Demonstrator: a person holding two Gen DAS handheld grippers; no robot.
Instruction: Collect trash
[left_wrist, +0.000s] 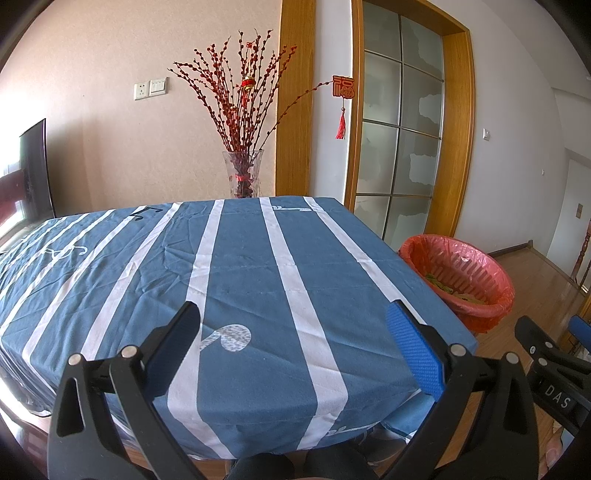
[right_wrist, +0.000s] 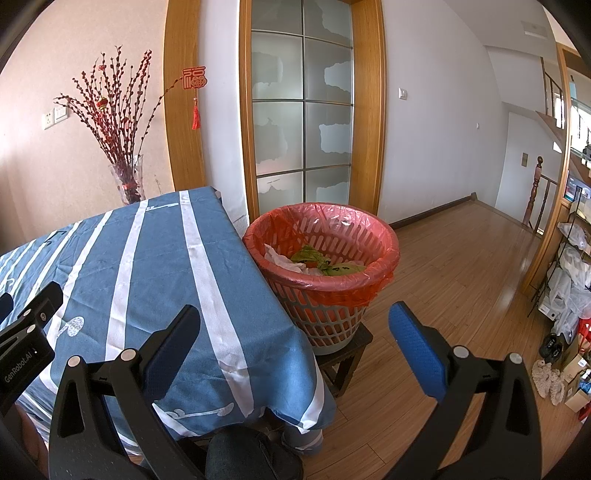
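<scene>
A slatted waste basket (right_wrist: 334, 291) lined with a red plastic bag stands on a low dark stool (right_wrist: 347, 354) at the table's right side. White paper and green leafy scraps (right_wrist: 314, 260) lie inside it. The basket also shows in the left wrist view (left_wrist: 476, 295). My left gripper (left_wrist: 293, 326) is open and empty above the near edge of the blue striped tablecloth (left_wrist: 240, 258). My right gripper (right_wrist: 295, 326) is open and empty, in front of the basket, over the table's right corner (right_wrist: 258, 369).
A glass vase of red branches (left_wrist: 243, 173) stands behind the table's far edge. A frosted glass door (right_wrist: 303, 110) is behind the basket. Wood floor (right_wrist: 461, 277) lies to the right, with shelves and bags (right_wrist: 569, 280) at the far right.
</scene>
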